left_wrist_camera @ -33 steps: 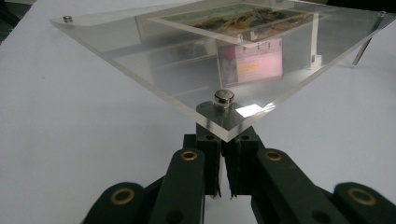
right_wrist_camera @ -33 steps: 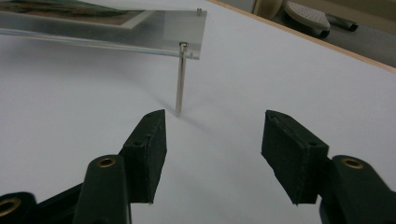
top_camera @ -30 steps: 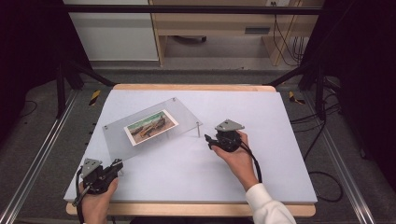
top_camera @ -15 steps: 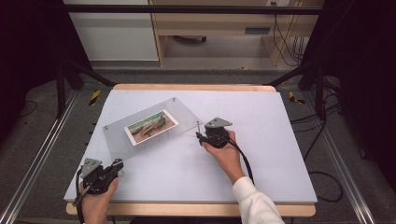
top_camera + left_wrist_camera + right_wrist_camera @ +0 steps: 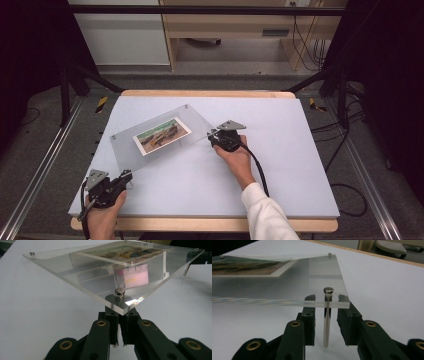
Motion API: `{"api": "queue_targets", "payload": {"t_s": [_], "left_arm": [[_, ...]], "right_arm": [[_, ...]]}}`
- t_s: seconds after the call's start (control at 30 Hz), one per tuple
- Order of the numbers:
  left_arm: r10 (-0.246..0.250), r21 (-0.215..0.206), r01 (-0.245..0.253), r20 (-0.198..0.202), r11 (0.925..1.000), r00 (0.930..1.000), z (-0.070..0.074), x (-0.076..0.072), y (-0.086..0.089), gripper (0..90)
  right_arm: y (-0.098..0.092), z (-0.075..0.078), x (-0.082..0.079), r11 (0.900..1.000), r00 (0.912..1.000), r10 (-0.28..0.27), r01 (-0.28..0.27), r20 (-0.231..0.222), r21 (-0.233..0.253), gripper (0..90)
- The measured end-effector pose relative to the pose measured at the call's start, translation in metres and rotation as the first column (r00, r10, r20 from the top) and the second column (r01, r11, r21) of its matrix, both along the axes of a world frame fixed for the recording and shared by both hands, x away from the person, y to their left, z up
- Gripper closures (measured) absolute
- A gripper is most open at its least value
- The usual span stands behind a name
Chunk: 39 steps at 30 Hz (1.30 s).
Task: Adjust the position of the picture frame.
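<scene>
pale grey-blue table [image 5: 280, 150] takes up most of the high view, wooden edge running round it. on it, a bit toward 10 o'clock from the middle, sits the clear acrylic frame [image 5: 160, 136] standing on little metal legs, with a landscape photo [image 5: 161, 135] in its centre. the left gripper [image 5: 122, 179] is down at the frame's 7 o'clock corner, jaws pressed together on the metal leg [image 5: 115, 343] under that corner. the right gripper [image 5: 214, 135] is at the 3 o'clock corner, jaws spread either side of the corner leg [image 5: 327, 322], not touching it, gaps visible both sides.
</scene>
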<state>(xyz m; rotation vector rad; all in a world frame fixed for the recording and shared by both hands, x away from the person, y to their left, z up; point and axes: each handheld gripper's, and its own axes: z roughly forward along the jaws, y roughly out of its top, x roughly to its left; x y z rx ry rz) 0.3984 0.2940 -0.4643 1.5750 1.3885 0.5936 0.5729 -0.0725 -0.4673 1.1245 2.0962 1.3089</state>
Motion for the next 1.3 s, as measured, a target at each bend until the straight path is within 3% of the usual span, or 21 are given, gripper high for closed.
{"api": "queue_targets", "payload": {"t_s": [0.3,0.63,0.93,1.3], "left_arm": [[-0.002,-0.006,0.002,0.004,1.0,1.0,0.0006,0.0,0.0002,84.2],[-0.001,-0.003,0.001,0.006,1.0,1.0,0.001,-0.0001,0.0,84.3],[0.003,0.014,-0.003,0.012,0.9999,0.9999,0.0017,0.0,-0.0015,83.7],[0.01,0.012,-0.011,0.016,0.9999,0.9998,0.0023,0.0027,-0.0008,76.5]], "right_arm": [[0.0025,-0.0005,0.0049,1.0,0.9996,0.019,-0.02,0.021,0.013,77.2],[0.0026,-0.0036,0.0052,0.999,0.9964,0.02,-0.023,0.083,0.032,83.9],[0.0013,-0.0032,0.0056,0.999,0.9963,0.018,-0.021,0.084,0.031,85.0],[0.0013,-0.0024,0.006,0.999,0.9977,0.022,-0.025,0.064,0.038,85.1]]}}
